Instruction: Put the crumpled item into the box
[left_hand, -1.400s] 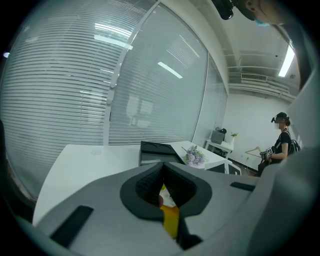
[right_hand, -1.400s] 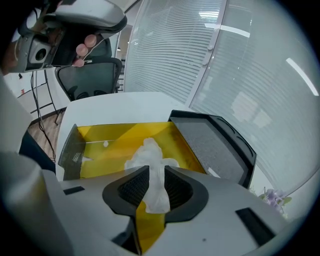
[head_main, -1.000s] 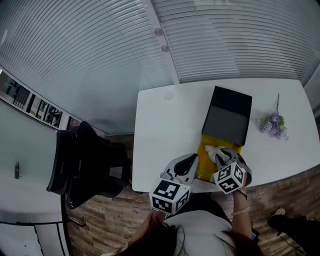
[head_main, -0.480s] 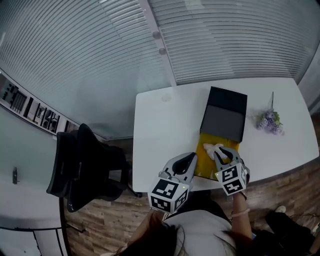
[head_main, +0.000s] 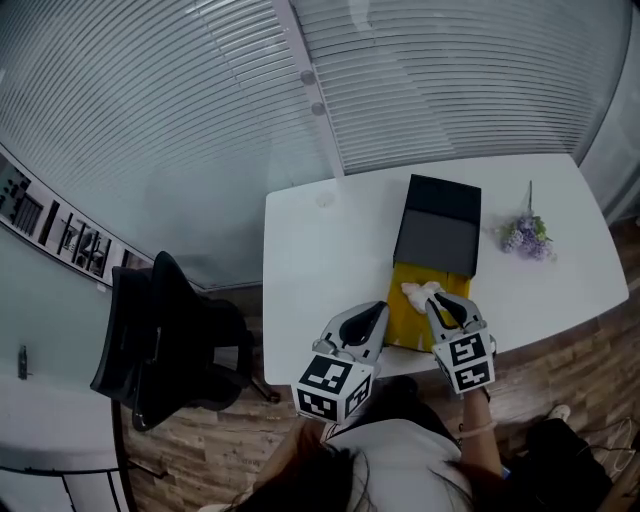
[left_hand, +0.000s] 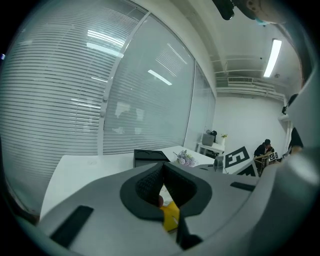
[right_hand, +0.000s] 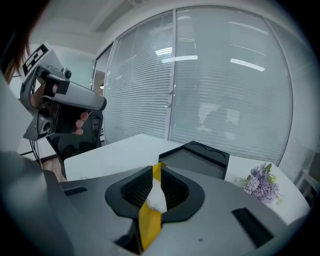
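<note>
The crumpled white item (head_main: 420, 292) lies on the yellow lining of the open box (head_main: 408, 320), near its far left corner. The box's black lid (head_main: 438, 228) is folded back on the white table (head_main: 320, 250). My right gripper (head_main: 438, 304) hovers just right of the item and near it, jaws slightly apart. In the right gripper view (right_hand: 158, 172) the white item (right_hand: 157, 197) and yellow lining show through that narrow gap. My left gripper (head_main: 376, 312) hangs shut at the box's left edge, holding nothing. A sliver of yellow shows below its jaws (left_hand: 162, 172).
A sprig of purple flowers (head_main: 524, 235) lies on the table right of the lid. A black office chair (head_main: 165, 335) stands on the wood floor to the left. Glass walls with blinds run behind the table. The near table edge is under both grippers.
The crumpled item has stayed where it is in the box, while my right gripper has drawn back a little toward the near edge. The left gripper has barely moved.
</note>
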